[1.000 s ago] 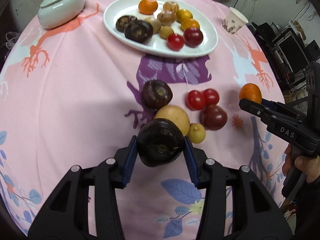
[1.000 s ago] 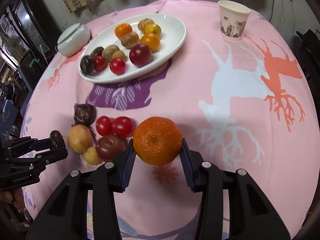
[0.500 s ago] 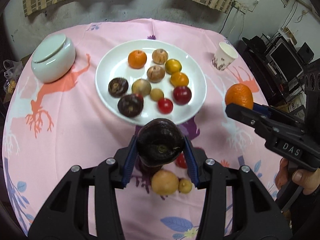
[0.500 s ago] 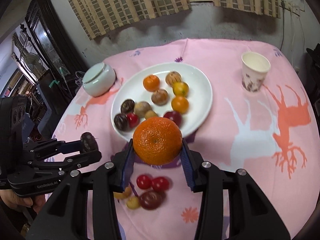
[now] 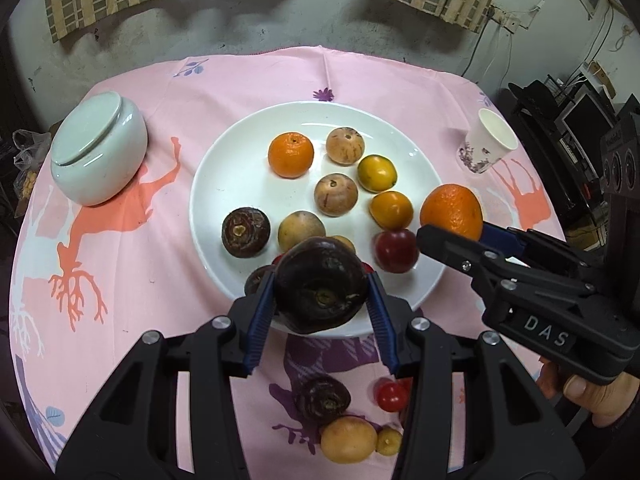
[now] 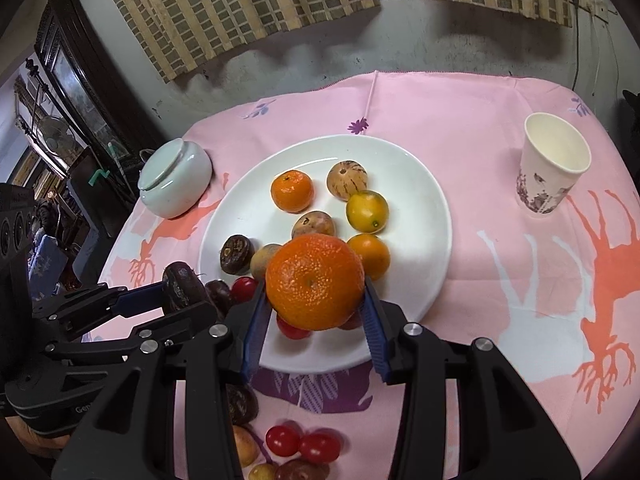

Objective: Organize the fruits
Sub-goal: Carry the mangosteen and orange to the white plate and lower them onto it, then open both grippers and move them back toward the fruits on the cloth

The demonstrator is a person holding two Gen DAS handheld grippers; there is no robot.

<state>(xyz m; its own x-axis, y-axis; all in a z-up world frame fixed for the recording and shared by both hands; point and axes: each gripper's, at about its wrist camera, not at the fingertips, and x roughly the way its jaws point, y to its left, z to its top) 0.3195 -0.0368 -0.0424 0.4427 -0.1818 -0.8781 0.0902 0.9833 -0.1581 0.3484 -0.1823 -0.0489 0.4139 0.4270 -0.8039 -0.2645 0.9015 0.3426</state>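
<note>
My left gripper (image 5: 320, 308) is shut on a dark purple fruit (image 5: 320, 286) and holds it above the near edge of the white plate (image 5: 224, 168). My right gripper (image 6: 314, 312) is shut on a large orange (image 6: 314, 280) above the plate's (image 6: 424, 216) near side; it also shows in the left wrist view (image 5: 450, 206). The plate holds several fruits: small oranges, brown fruits, dark ones, red ones. Loose fruits lie on the pink cloth in front: a dark fruit (image 5: 326, 398), a yellow-brown one (image 5: 348, 438), red tomatoes (image 6: 302, 444).
A pale green lidded jar (image 5: 98, 152) stands left of the plate. A paper cup (image 6: 552, 168) stands at the right. The pink tablecloth (image 5: 120, 280) covers a round table. A wall with blinds is behind, and dark equipment stands to the right.
Both grippers have lifted their fruits from the cloth and moved forward over the plate's near edge. The loose fruits now lie behind the fingertips.
</note>
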